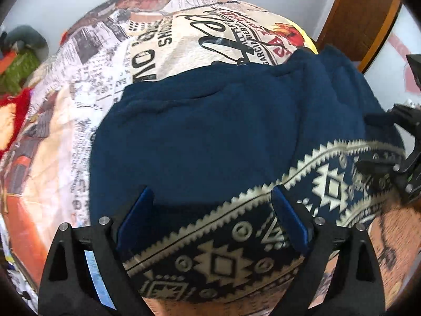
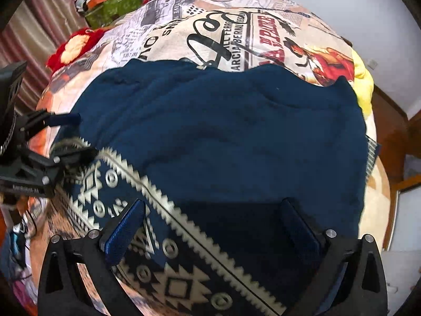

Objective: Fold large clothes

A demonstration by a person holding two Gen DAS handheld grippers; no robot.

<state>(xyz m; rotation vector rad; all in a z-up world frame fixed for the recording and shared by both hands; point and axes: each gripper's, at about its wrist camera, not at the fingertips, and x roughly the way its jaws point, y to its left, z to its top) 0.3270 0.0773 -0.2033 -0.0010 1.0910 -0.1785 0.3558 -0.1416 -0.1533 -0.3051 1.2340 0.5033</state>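
Note:
A dark blue fleece garment (image 1: 210, 121) with a cream patterned band (image 1: 231, 237) lies spread on a bed under a newspaper-print blanket (image 1: 110, 60). My left gripper (image 1: 210, 208) points down at the band's near edge. It is open, its blue pads wide apart with cloth lying between them and nothing pinched. My right gripper (image 2: 210, 221) hovers over the same garment (image 2: 223, 131) where the band (image 2: 163, 242) meets plain blue, also open and wide. Each gripper shows at the other view's edge, the right (image 1: 373, 142) and the left (image 2: 71, 137), both at the band's end.
A red and cream plush item (image 2: 76, 44) and a pile with a green item (image 2: 113, 8) sit at the bed's far left. Something yellow (image 2: 364, 84) lies at the far right corner. Wooden furniture (image 1: 360, 18) stands by the white wall (image 2: 355, 5).

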